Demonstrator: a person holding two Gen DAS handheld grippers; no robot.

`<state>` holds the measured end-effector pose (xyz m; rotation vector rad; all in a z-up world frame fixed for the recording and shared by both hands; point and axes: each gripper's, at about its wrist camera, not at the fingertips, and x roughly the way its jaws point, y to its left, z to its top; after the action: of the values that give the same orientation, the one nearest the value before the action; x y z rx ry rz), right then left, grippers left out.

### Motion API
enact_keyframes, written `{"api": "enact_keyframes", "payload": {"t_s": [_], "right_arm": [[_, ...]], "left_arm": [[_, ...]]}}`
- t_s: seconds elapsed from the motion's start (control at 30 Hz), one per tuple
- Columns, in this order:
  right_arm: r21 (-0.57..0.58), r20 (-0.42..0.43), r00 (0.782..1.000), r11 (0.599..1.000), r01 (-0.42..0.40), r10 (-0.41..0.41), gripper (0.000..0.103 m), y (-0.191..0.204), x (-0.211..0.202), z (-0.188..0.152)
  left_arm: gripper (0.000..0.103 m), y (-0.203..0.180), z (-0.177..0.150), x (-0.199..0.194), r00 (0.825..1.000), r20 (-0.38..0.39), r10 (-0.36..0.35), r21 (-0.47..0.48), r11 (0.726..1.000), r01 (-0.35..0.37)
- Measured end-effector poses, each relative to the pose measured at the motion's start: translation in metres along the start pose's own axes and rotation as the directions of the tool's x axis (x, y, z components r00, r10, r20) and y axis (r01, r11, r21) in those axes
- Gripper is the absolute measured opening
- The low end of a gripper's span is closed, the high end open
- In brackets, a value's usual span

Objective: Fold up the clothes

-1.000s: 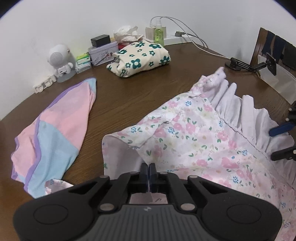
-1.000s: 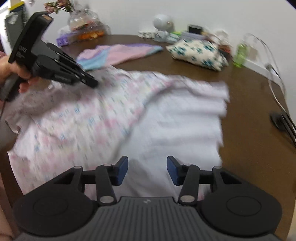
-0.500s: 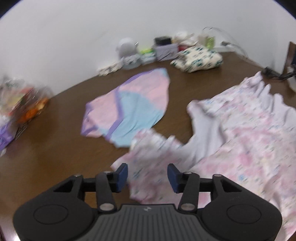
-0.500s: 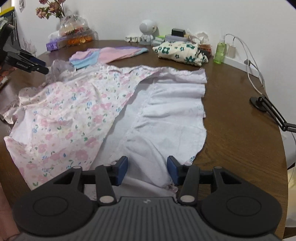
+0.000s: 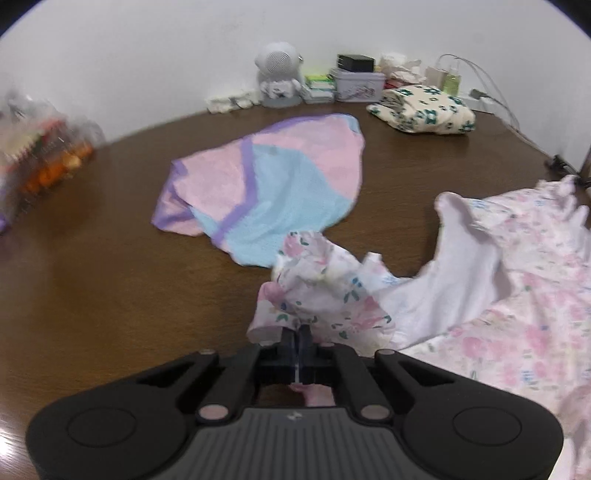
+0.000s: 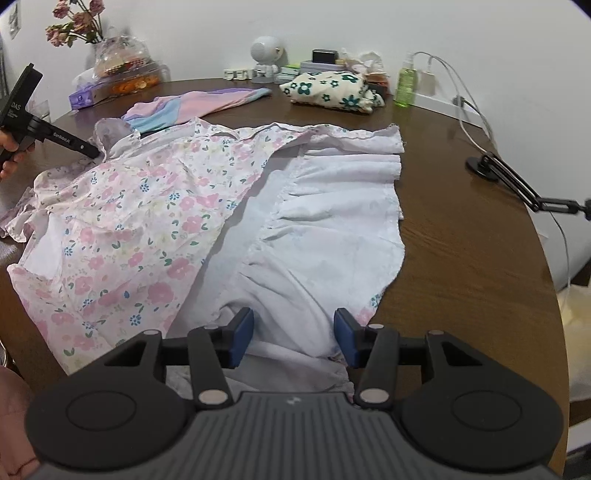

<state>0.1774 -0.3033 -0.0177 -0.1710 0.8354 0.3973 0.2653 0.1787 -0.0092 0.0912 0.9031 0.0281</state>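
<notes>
Pinching a ruffled sleeve of the floral dress [image 5: 517, 295] with our left gripper [image 5: 298, 345], we hold our right gripper [image 6: 293, 338] spread above its white hem. Spread across the brown table [image 6: 461, 258], the dress looks thin and floppy; edges and corners suit gripping.

- A home room: a round wooden table [image 6: 461, 258] against a plain white wall [image 6: 369, 26].
- Household clutter lines the wall: flower vase [image 6: 74, 26], snack box [image 6: 125, 79], spray bottle [image 6: 405, 83], plugged-in charger [image 6: 428, 83].
</notes>
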Motion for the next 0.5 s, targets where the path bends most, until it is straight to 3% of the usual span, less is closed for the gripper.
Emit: {"api": "enact_keyframes", "payload": {"t_s": [0.23,0.3,0.4,0.47,0.5], "right_arm": [[0.029,0.005,1.0,0.999,0.027,-0.027,0.048,0.008,-0.011,-0.013],[0.036,0.012,0.999,0.999,0.031,-0.032,0.048,0.009,-0.013,-0.016],[0.043,0.021,0.999,0.999,0.033,-0.034,0.05,0.009,-0.014,-0.019],[0.046,0.023,0.999,0.998,0.033,-0.034,0.05,0.009,-0.014,-0.02],[0.047,0.025,0.999,0.998,0.033,-0.034,0.05,0.008,-0.014,-0.02]], "left_arm": [[0.0,0.023,-0.002,-0.004,0.997,0.009,0.077,-0.067,0.995,-0.077],[0.001,0.028,-0.004,-0.002,0.998,0.01,0.061,-0.088,0.994,-0.06],[0.018,0.037,-0.009,-0.006,1.0,0.02,-0.001,-0.152,0.988,0.004],[0.041,0.042,-0.014,-0.019,0.999,0.044,-0.02,-0.177,0.984,0.028],[0.044,0.044,-0.018,-0.027,0.998,0.057,-0.03,-0.182,0.982,0.04]]}}
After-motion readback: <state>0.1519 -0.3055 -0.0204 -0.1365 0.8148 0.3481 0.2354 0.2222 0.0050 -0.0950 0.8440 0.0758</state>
